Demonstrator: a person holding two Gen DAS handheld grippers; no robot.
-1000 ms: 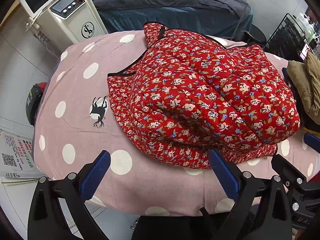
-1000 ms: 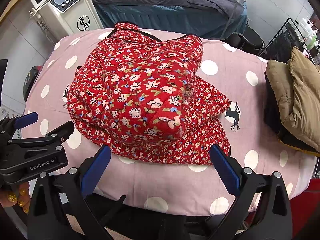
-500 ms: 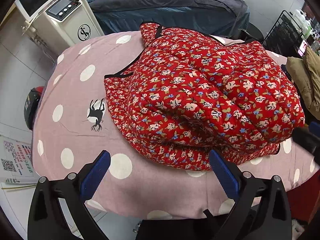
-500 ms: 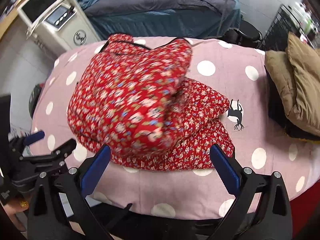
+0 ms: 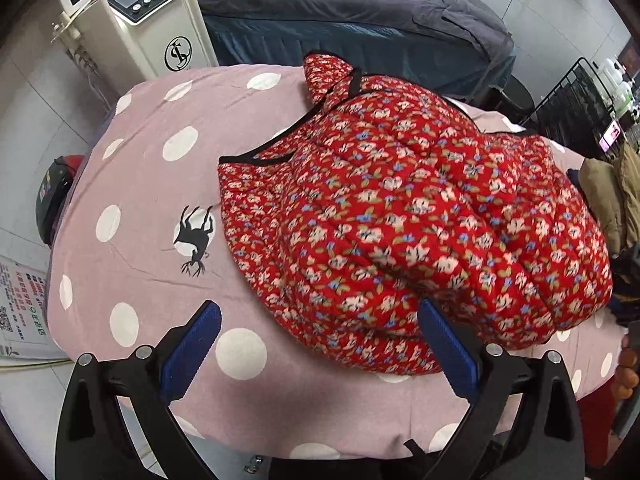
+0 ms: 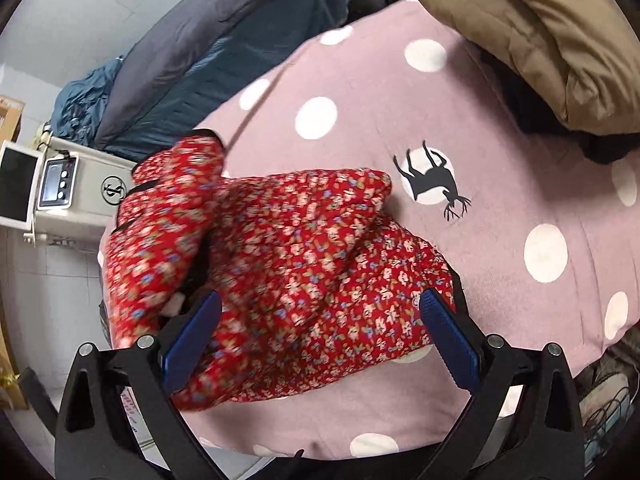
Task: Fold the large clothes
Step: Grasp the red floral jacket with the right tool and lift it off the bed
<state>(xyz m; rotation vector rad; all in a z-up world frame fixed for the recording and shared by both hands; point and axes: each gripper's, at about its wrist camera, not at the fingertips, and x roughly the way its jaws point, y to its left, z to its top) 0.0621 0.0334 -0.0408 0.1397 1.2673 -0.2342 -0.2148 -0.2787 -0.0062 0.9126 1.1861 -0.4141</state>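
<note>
A padded red jacket with a small flower print (image 5: 408, 216) lies folded in a thick bundle on the pink polka-dot table cover (image 5: 152, 184). My left gripper (image 5: 320, 344) hovers open over the near edge of the table, its right blue pad close to the jacket's lower hem. In the right wrist view the red jacket (image 6: 280, 272) fills the middle, slightly blurred. My right gripper (image 6: 320, 340) is open and tilted, its fingers straddling the jacket's near edge with nothing clamped. A hand shows at the right edge of the left wrist view.
A folded tan coat (image 6: 540, 36) lies on dark clothes at the table's right end. A white machine with a screen (image 5: 136, 12) stands behind the table's left corner. A dark blue covered bed (image 5: 340, 12) sits behind. A wire rack (image 5: 576, 104) is far right.
The right gripper has swung in close to the jacket and rolled, so its view is now tilted and blurred. The left gripper has edged closer to the table; the jacket lies as before.
</note>
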